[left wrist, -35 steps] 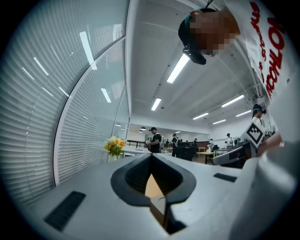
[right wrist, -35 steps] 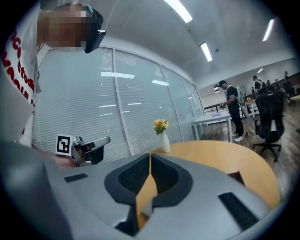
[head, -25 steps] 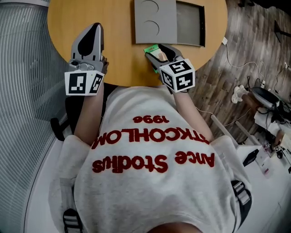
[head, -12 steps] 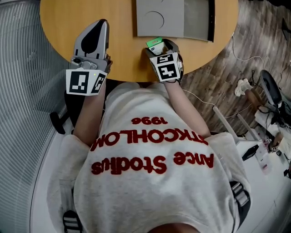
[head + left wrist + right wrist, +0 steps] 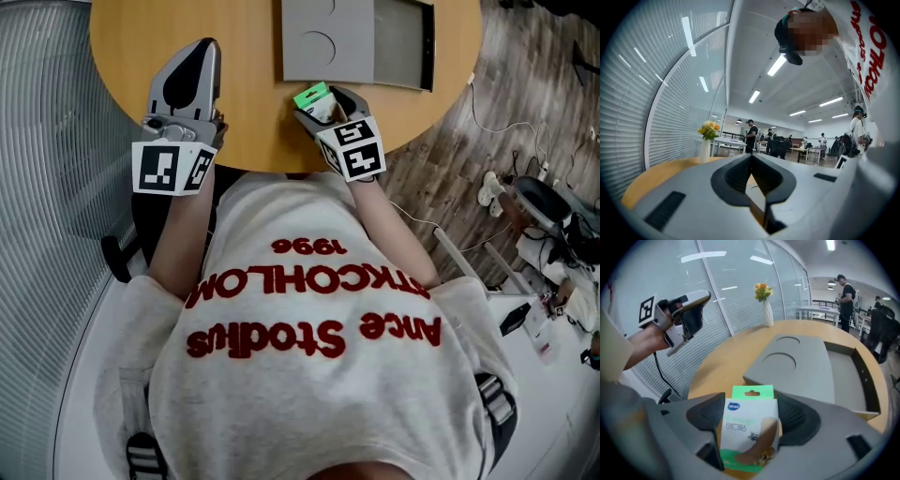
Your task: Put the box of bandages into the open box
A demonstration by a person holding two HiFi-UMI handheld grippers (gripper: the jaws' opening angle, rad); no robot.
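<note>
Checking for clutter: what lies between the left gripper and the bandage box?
Only bare tabletop lies between left gripper and bandage box; the head view shows it.

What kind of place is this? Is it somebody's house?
Probably not a house: it looks like a big open office or workshop. Long ceiling lights, several people standing among work tables, and a curved glass wall with blinds suggest that.

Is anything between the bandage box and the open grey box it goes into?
Nothing visible. Only tabletop separates the bandage box from the grey box; its flipped-open lid lies nearest, the open compartment just beside it.
</note>
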